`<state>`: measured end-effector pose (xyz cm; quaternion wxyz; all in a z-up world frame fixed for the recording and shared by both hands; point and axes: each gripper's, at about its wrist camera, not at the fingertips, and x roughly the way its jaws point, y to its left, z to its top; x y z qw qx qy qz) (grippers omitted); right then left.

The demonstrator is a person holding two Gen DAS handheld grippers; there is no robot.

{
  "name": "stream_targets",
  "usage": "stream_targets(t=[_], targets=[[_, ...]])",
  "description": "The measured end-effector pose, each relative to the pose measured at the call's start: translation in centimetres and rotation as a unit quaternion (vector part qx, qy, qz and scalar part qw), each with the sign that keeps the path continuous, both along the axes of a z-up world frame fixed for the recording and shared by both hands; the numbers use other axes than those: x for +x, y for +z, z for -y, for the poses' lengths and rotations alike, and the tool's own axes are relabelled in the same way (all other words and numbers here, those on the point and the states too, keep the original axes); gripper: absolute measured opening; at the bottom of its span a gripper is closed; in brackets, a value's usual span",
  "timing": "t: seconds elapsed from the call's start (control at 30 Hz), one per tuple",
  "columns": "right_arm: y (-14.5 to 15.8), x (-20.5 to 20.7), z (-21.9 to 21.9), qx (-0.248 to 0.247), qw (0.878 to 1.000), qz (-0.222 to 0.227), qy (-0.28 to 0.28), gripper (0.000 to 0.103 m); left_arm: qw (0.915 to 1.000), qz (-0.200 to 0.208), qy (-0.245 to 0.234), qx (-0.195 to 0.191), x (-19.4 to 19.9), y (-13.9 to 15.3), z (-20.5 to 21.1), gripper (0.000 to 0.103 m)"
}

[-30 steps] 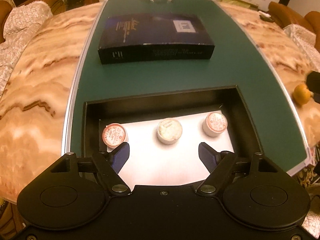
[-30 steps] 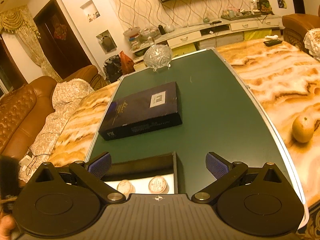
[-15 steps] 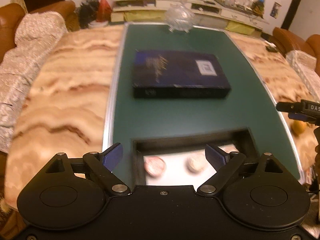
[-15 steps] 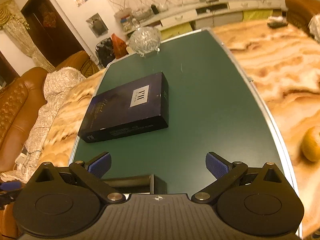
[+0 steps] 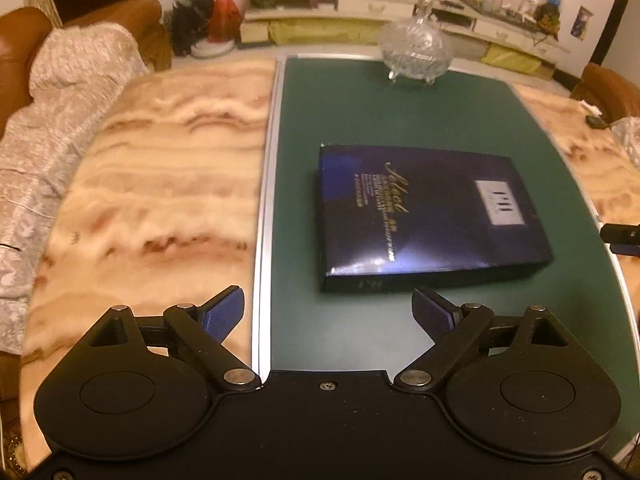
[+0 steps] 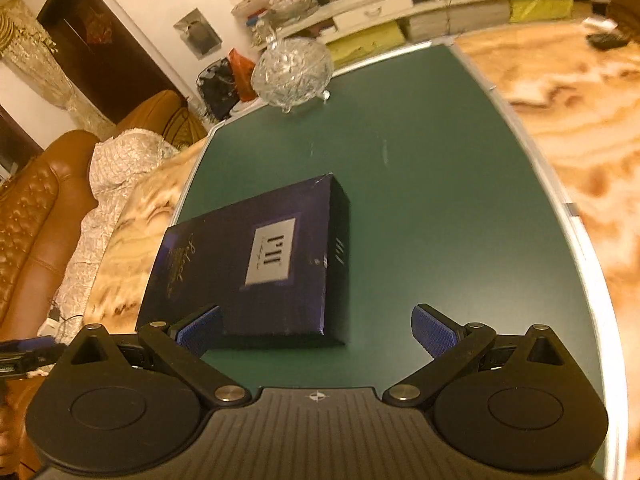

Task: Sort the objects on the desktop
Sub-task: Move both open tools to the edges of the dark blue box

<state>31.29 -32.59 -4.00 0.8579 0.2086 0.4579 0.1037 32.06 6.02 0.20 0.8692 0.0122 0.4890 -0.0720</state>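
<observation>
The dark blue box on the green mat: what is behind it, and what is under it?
Behind the box, at the mat's far end, stands a glass bowl with a lid, apart from the box. Under the box only the mat shows; anything beneath it is covered.

My left claw (image 5: 328, 312) pointed steeply downward, its blue pads (image 5: 222, 314) spread wide with nothing between them. My right claw (image 6: 316, 330) also tilted down, fingers (image 6: 434, 332) splayed apart and empty. Neither claw touched anything.
</observation>
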Motion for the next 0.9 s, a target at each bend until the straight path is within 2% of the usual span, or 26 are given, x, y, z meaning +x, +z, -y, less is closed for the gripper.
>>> stream_targets(t=[0.13,0.27,0.4,0.6,0.9], targets=[[-1.9,3.0,-0.9,0.009,1.0,-0.016,0.01,0.103,0.9998,-0.013,0.001,0.017,3.1,-2.7,0.2,0.092],[-3.6,5.0,-1.6,0.022,0.999,-0.027,0.017,0.103,0.9997,-0.023,-0.009,-0.001,5.1,-4.3,0.3,0.092],[-4.5,6.1,-2.1,0.028,0.999,-0.033,0.022,0.103,0.9994,-0.035,-0.003,-0.001,7.0,-5.9,0.5,0.092],[-5.0,6.9,-2.3,0.03,0.999,-0.034,0.026,0.103,0.9989,-0.04,-0.006,-0.023,8.5,-6.8,0.9,0.092],[-5.6,8.0,-3.3,0.035,0.998,-0.038,0.037,0.103,0.9988,-0.046,-0.007,-0.015,9.9,-8.1,2.0,0.092]])
